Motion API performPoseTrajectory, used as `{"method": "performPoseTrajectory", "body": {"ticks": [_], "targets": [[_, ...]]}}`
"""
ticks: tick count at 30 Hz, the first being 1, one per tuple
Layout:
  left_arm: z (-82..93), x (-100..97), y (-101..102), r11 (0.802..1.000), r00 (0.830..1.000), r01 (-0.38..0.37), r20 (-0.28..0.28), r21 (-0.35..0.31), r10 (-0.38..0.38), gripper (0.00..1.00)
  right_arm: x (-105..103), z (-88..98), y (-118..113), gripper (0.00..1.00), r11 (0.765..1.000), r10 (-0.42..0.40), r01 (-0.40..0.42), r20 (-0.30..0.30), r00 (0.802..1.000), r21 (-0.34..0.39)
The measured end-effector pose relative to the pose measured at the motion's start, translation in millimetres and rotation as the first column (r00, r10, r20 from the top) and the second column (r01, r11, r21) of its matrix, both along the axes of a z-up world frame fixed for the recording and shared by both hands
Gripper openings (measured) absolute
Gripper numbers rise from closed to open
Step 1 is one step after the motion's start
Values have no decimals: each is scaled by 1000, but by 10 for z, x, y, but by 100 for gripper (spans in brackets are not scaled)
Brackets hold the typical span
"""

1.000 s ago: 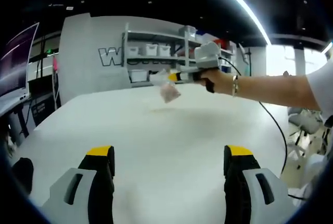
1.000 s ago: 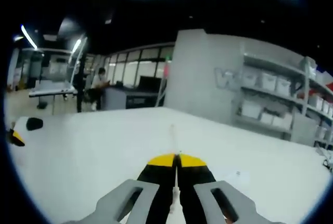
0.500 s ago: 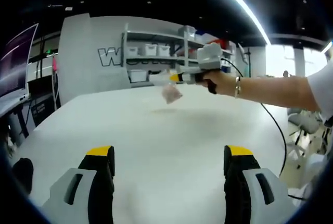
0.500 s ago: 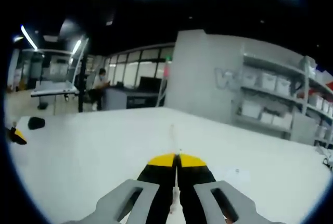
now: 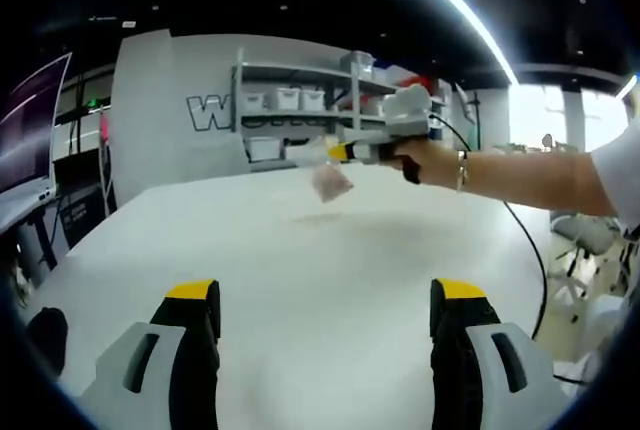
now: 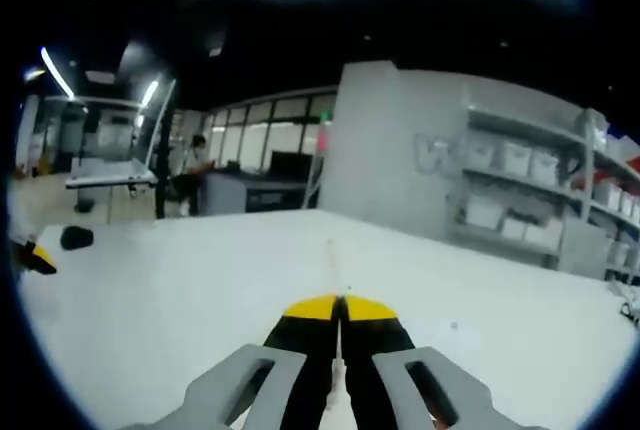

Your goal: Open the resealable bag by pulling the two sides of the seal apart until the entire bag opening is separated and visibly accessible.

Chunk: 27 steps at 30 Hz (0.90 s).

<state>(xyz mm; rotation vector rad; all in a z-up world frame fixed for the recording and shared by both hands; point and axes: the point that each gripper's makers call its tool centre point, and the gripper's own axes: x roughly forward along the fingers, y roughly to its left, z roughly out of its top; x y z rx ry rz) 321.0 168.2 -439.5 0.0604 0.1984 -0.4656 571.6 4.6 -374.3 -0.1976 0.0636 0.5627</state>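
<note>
The resealable bag (image 5: 328,178) is hanging above the white table (image 5: 330,280), pinched by its top edge in my right gripper (image 5: 335,151), barely drifting since a second ago. My left gripper (image 5: 325,300) is waiting wide and empty (well short of the bag), so I judge the seal unopened.

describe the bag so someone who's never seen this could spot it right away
Start at the big white table, then look above its far side to the right gripper, held out by a person's hand. The resealable bag hangs from its shut jaws: small, clear, pinkish, off the tabletop.

A bright ceiling light strip (image 5: 470,10) glares at upper right; the right gripper view is soft, edges bowed.
</note>
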Motion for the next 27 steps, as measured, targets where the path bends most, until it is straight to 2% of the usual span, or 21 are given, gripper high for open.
{"method": "performPoseTrajectory", "body": {"ticks": [27], "targets": [[65,-72,-115,1000,1000,18,13,16,-18,84,-303,74,-60,0,999,28,-29,27,999,21]]}}
